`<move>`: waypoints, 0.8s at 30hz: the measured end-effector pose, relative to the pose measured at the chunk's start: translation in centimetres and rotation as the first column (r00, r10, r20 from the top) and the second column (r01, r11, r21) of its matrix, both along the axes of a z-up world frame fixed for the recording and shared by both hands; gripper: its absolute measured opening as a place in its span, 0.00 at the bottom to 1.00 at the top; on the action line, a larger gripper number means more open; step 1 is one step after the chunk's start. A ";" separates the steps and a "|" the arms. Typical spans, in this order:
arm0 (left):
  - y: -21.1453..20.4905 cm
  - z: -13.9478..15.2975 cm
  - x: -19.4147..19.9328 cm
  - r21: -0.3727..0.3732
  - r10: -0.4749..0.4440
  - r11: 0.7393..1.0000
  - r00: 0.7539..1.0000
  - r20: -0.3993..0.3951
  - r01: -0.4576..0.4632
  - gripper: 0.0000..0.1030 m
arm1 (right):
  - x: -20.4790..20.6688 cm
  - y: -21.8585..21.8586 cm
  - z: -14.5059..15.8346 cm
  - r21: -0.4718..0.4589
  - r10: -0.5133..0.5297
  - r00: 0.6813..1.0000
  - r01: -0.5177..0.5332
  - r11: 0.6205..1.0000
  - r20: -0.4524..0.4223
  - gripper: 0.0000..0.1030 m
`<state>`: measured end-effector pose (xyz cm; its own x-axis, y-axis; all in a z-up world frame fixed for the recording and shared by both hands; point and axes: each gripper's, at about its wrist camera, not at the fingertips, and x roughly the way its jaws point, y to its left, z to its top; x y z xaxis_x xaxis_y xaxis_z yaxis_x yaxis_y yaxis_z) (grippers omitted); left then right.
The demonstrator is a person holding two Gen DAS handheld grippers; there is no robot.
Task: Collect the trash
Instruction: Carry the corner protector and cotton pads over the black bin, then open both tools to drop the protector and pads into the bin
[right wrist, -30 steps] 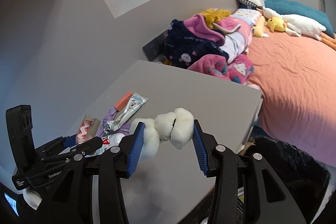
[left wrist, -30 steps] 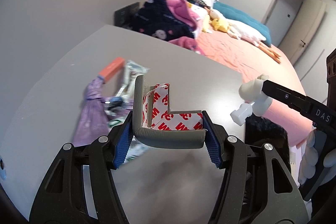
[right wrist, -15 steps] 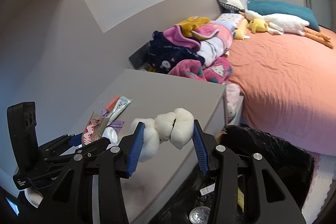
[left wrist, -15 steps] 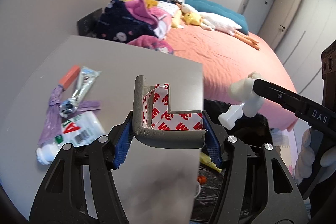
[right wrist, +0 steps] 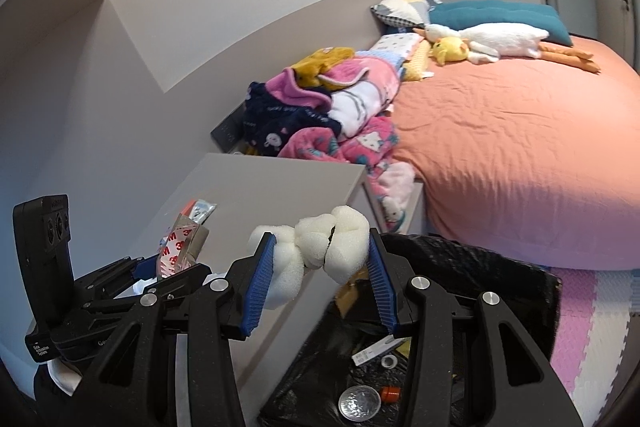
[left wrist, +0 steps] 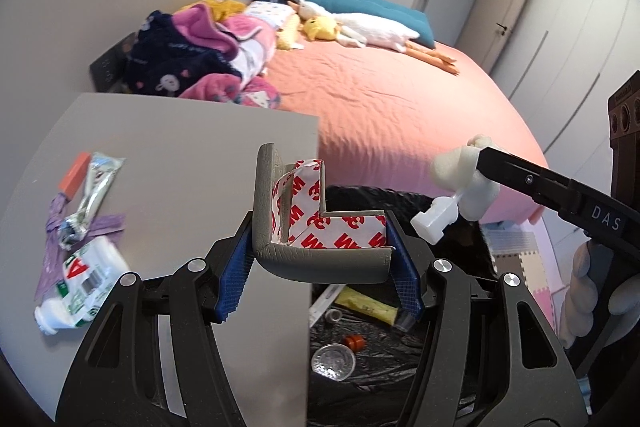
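My left gripper (left wrist: 320, 273) is shut on a grey foam corner guard (left wrist: 316, 255) lined with red-printed white tape, held over the table's right edge. It also shows in the right wrist view (right wrist: 180, 247). My right gripper (right wrist: 318, 279) is shut on a lump of white foam (right wrist: 316, 247), seen from the side in the left wrist view (left wrist: 464, 183). Below both is a black-lined trash bin (right wrist: 460, 267) holding a foil lid, a yellow tube and small scraps. More trash lies on the grey table (left wrist: 180, 155): a crushed white bottle (left wrist: 80, 283), a silver tube (left wrist: 92, 195), purple wrapper (left wrist: 56, 227).
A bed with an orange cover (left wrist: 400, 107) fills the right. A pile of blankets and clothes (left wrist: 200, 55) lies beyond the table. Plush toys and pillows (left wrist: 352, 27) are at the headboard. Foam floor mats (right wrist: 592, 327) lie beside the bin.
Both grippers have moved right, off the table toward the bin, still holding their items. The bin's inside has come into view below them.
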<state>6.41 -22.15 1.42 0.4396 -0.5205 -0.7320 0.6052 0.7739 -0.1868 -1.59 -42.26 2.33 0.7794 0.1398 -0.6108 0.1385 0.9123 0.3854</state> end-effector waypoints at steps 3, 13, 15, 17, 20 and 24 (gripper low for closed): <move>-1.2 0.0 -0.5 0.001 -0.032 0.999 0.999 -0.001 0.032 0.58 | -0.7 -0.8 0.0 -0.001 -0.026 1.000 0.026 1.000 0.001 0.46; -4.9 0.2 -1.9 -0.002 -0.134 0.991 0.991 -0.004 0.134 0.58 | -3.4 -3.9 0.2 -0.003 -0.118 0.993 0.118 0.993 0.003 0.46; -5.6 0.3 -2.1 -0.003 -0.153 0.988 0.988 -0.003 0.153 0.58 | -4.0 -4.4 0.2 -0.005 -0.136 0.991 0.136 0.991 0.003 0.46; -6.4 0.3 -2.4 -0.004 -0.176 0.984 0.984 -0.003 0.176 0.58 | -4.5 -5.0 0.1 -0.007 -0.153 0.988 0.153 0.988 0.001 0.46; -7.6 0.4 -2.9 -0.004 -0.204 0.979 0.979 -0.003 0.204 0.58 | -5.2 -5.7 0.1 -0.008 -0.173 0.985 0.173 0.985 0.000 0.46; -8.9 0.3 -3.5 -0.002 -0.244 0.970 0.970 -0.002 0.244 0.58 | -6.2 -6.8 0.0 -0.010 -0.202 0.979 0.202 0.979 -0.003 0.46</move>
